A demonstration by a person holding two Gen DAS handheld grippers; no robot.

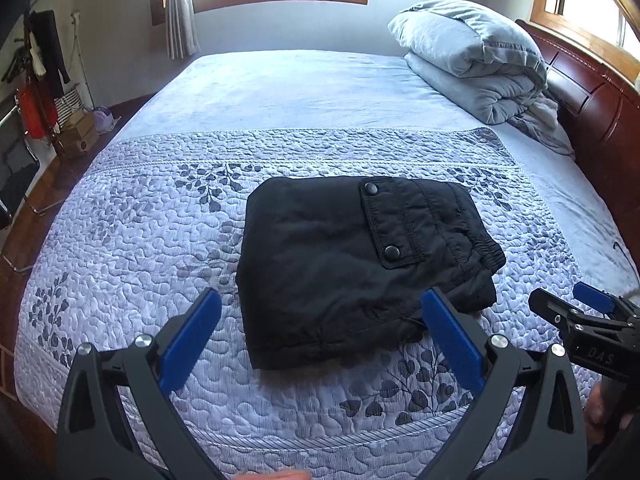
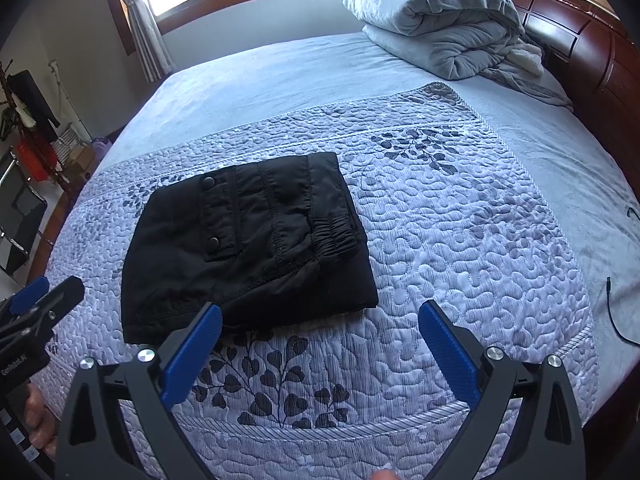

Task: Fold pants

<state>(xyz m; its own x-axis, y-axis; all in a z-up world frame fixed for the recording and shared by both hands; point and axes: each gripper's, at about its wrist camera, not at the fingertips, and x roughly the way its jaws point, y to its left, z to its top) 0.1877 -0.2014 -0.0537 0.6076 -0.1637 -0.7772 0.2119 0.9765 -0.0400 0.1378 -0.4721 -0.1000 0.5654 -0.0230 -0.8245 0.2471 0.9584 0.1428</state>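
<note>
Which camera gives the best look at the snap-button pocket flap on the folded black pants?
The left wrist view: the pocket flap sits near centre, large, with both snaps distinct. The right wrist view shows the same flap smaller and darker, left of centre, its snaps fainter.

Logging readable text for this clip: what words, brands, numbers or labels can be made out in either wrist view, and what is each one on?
"DAS": pale letters on the black body of the right tongs, seen from the left wrist view; it may carry on past what shows.
"CooRobot.AI", roughly: small white print on the body of the left tongs, blurred, so the spelling is unsure.
Nothing readable on the folded black pants or the quilted bedspread.
</note>
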